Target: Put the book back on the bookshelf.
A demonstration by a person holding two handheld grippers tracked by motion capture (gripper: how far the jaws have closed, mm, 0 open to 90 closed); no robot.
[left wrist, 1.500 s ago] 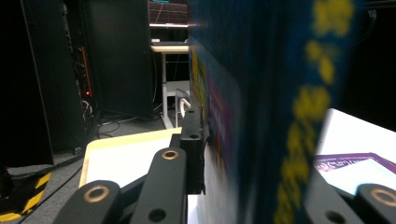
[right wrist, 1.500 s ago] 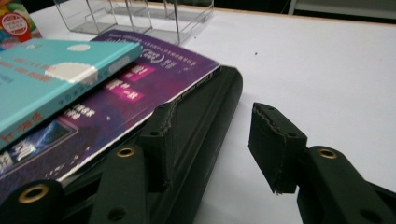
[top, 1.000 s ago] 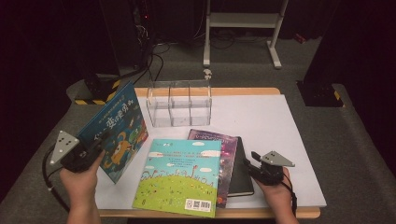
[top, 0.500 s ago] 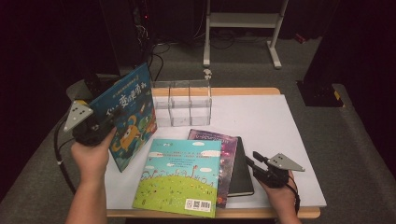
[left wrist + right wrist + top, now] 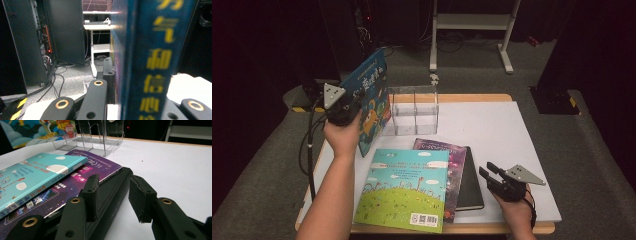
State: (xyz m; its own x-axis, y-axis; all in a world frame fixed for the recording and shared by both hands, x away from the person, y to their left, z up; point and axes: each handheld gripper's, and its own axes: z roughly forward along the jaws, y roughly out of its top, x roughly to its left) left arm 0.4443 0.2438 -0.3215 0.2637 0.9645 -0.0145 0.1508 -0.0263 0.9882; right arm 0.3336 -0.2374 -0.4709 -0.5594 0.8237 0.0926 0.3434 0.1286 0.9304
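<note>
The person's left hand (image 5: 343, 136) is raised left of the clear organizer (image 5: 412, 111), its left gripper (image 5: 346, 106) clamped on the upright blue book (image 5: 371, 95) — whose yellow-lettered spine appears in the left gripper view — while the right gripper (image 5: 490, 175), jaws parted and holding nothing, rests by the black notebook (image 5: 469, 182).

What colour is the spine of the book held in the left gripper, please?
Blue spine with yellow characters, clearest in the left gripper view.

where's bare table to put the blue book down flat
The widest bare patch of table runs from the clear rack and the black book to the right edge. A thin strip lies left of the teal book. The front middle is crowded with stacked books.
</note>
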